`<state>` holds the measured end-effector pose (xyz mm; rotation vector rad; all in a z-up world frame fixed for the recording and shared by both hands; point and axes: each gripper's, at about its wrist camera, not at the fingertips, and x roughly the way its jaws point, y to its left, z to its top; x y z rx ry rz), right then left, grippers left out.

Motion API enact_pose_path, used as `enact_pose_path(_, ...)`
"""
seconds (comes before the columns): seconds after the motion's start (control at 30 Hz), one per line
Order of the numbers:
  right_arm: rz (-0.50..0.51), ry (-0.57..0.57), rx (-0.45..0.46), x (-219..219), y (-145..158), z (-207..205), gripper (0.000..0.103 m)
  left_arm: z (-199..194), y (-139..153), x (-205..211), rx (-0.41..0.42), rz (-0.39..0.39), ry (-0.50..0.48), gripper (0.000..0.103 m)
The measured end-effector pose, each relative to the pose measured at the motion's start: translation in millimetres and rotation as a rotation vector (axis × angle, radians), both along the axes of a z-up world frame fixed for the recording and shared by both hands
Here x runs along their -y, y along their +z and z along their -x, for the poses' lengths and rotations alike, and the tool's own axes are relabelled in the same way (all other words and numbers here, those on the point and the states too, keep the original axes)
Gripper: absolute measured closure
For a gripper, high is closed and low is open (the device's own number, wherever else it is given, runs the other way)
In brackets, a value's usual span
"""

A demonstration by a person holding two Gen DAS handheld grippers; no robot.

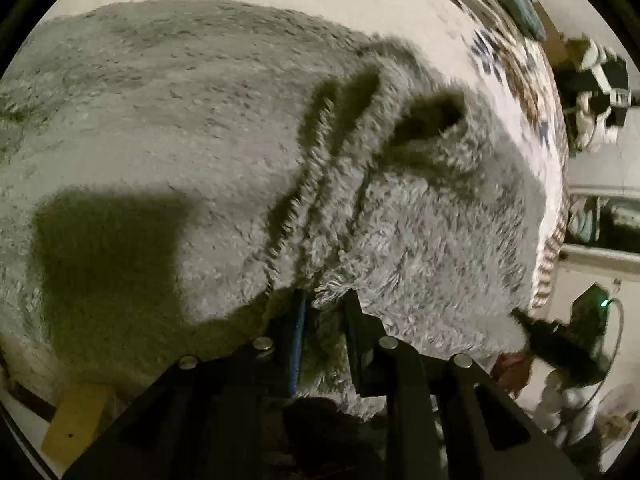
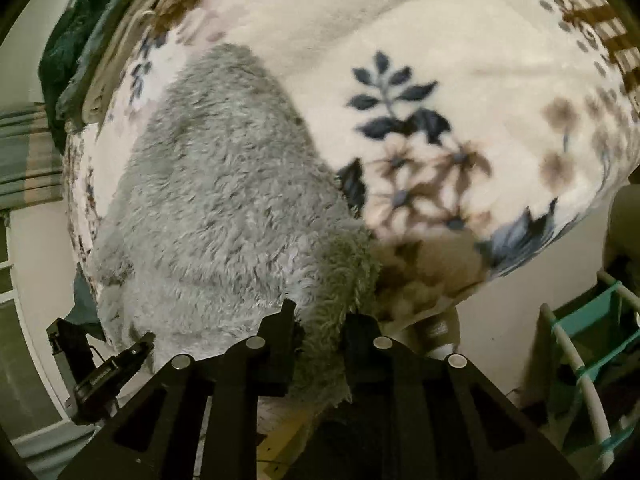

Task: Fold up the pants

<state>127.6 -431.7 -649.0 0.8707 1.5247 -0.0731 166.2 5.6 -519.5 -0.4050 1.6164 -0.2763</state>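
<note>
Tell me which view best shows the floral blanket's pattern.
The right wrist view: the floral blanket fills its upper right, with navy leaves and brown flowers in plain sight. The left wrist view is mostly grey fleece pants, with the blanket only a blurred strip along the top and right edge.

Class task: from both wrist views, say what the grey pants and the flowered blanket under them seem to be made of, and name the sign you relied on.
Grey pants: likely sherpa-style fleece; long, curly, matte pile that clumps in tufts, seen where the right gripper and left gripper pinch it.
Flowered blanket: probably plush printed fleece; short, smooth nap with a soft-edged leaf print, though blur leaves this open.
</note>
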Motion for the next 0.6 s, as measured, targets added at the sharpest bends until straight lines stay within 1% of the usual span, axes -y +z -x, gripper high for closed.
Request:
enact_pose_path(0.03,-0.001,0.02,-0.001,1.6,0.7,-2.3,0.083,0.2,3.0,-4.8,-0.014,0.019,0.025,0.086)
enact_pose_path(0.1,-0.001,0.059,-0.016,-1.2,0.5,-4.3,0.077,6.0,14.1,-11.5,-0.024,0.065,0.062,0.086)
enact_pose_path(0.13,-0.01,0.071,-0.031,-2.6,0.8,-4.1,0.067,10.0,22.5,-11.6,-0.02,0.084,0.074,0.082)
enact_pose_path(0.17,-0.023,0.077,-0.05,-4.2,2.1,-3.9,0.052,14.6,28.7,-12.1,-0.022,0.091,0.082,0.073)
enact_pose_path(0.2,-0.033,0.078,-0.048,-5.1,6.1,-1.8,0.047,19.1,33.1,-11.8,-0.023,0.101,0.09,0.068)
enact_pose_path(0.23,-0.036,0.074,-0.029,-5.7,13.1,0.8,0.04,24.8,36.5,-10.5,-0.027,0.126,0.1,0.059)
enact_pose_path(0.27,-0.027,0.075,-0.007,-9.2,22.4,2.6,0.035,31.8,36.8,-8.7,-0.044,0.149,0.116,0.051)
enact_pose_path(0.3,-0.016,0.079,0.006,-11.8,29.9,2.9,0.035,35.0,33.2,-5.8,-0.063,0.163,0.132,0.048)
enact_pose_path(0.33,-0.005,0.082,0.016,-13.8,36.5,4.2,0.035,40.6,28.4,-2.9,-0.08,0.18,0.142,0.048)
enact_pose_path(0.4,0.001,0.076,0.031,-18.3,46.2,7.0,0.035,48.7,12.9,6.6,-0.127,0.18,0.159,0.048)
enact_pose_path(0.43,-0.003,0.072,0.037,-23.9,47.2,6.7,0.035,49.9,3.1,12.8,-0.136,0.187,0.173,0.048)
enact_pose_path(0.47,-0.006,0.064,0.041,-25.5,48.5,7.2,0.035,50.9,-3.1,15.8,-0.129,0.167,0.181,0.048)
enact_pose_path(0.5,-0.008,0.058,0.041,-24.5,48.5,8.0,0.035,50.8,-7.3,19.1,-0.118,0.142,0.188,0.05)
enact_pose_path(0.53,-0.01,0.051,0.04,-25.6,47.9,7.5,0.035,52.5,-10.2,18.3,-0.103,0.14,0.202,0.055)
enact_pose_path(0.57,-0.015,0.044,0.039,-29.6,46.6,5.3,0.035,52.5,-9.2,19.6,-0.084,0.142,0.209,0.081)
enact_pose_path(0.6,-0.014,0.042,0.039,-30.9,46.4,4.5,0.035,52.6,-5.2,19.9,-0.061,0.128,0.201,0.095)
